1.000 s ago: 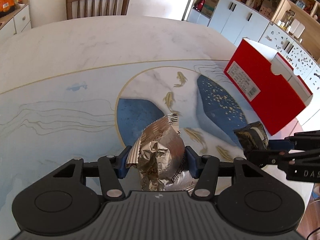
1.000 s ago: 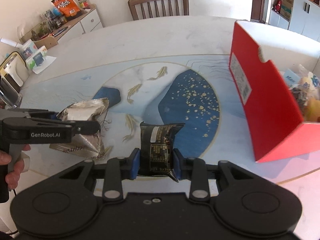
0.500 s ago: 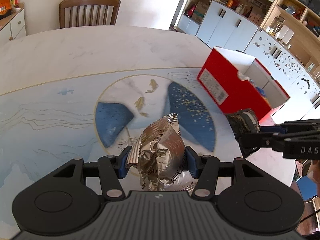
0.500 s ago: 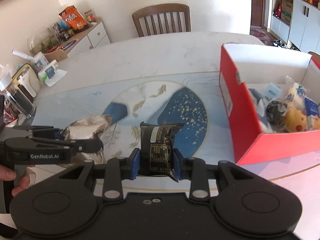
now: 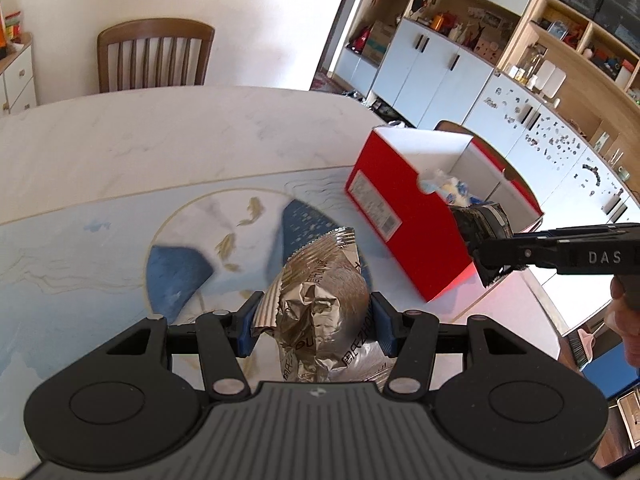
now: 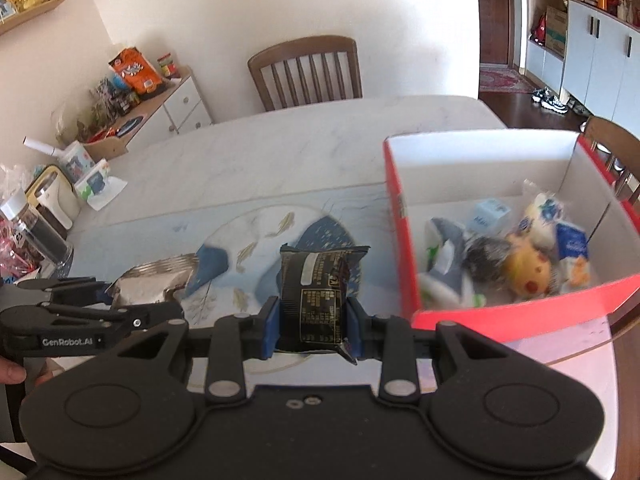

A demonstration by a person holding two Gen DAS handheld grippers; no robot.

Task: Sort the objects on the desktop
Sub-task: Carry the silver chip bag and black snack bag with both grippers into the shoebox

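My left gripper (image 5: 316, 326) is shut on a crinkled silver snack bag (image 5: 320, 312), held above the table. The same bag (image 6: 154, 286) and the left gripper (image 6: 120, 298) show at the lower left of the right wrist view. My right gripper (image 6: 312, 322) is shut on a black snack packet (image 6: 316, 292), also lifted off the table. From the left wrist view that packet (image 5: 482, 226) hangs in front of the red box (image 5: 404, 220). The red box (image 6: 404, 248) stands open at the right with several toys and packets inside.
The marble table (image 6: 280, 152) carries a blue mat with a fish pattern (image 6: 256, 240). A wooden chair (image 6: 306, 72) stands at the far side. A side cabinet with snacks (image 6: 160, 96), a jar (image 6: 36, 236) and cartons sit to the left. White cupboards (image 5: 440, 76) line the right wall.
Both grippers have risen with their packets still held. The table and red box look smaller and lower, and the inside of the box has come into sight.
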